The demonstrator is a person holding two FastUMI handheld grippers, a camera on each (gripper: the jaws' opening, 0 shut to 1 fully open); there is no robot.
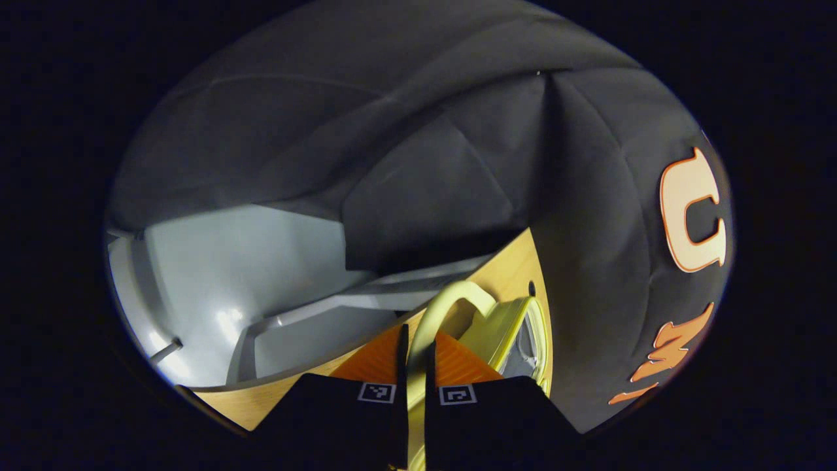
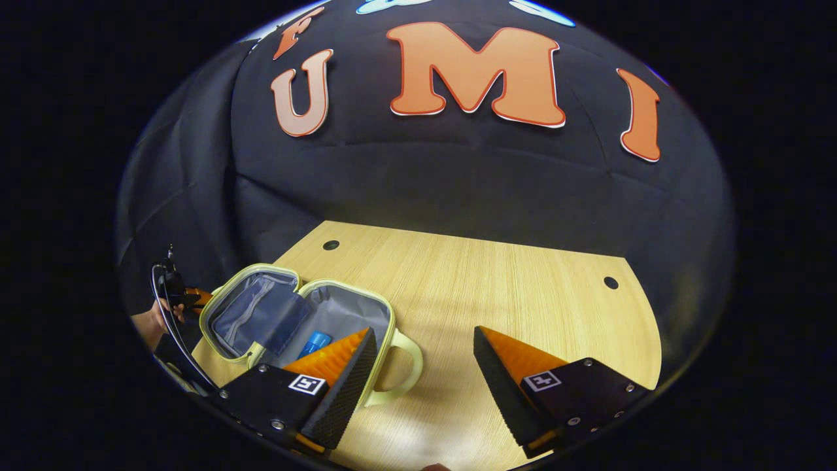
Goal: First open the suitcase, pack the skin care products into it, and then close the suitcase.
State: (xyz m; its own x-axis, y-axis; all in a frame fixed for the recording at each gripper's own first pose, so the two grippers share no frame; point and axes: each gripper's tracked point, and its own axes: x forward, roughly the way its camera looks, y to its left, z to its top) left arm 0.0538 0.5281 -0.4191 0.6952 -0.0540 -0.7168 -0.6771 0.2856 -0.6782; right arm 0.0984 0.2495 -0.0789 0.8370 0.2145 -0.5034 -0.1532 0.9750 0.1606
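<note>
Wooden table (image 2: 497, 288), black cloth wall behind. Right gripper (image 2: 425, 366) nearest, fingers spread wide, empty, hovering low over table. Small suitcase (image 2: 307, 320) just left of it, lid open toward left, handle (image 2: 402, 366) pointing at right gripper; blue tube (image 2: 316, 341) already inside. Left gripper (image 1: 412, 366) clamped on suitcase's handle (image 1: 444, 307) in left gripper view (which handle, cannot tell). Farther left, hand (image 2: 157, 320) at table edge. Closing likely means swinging lid rightward.
</note>
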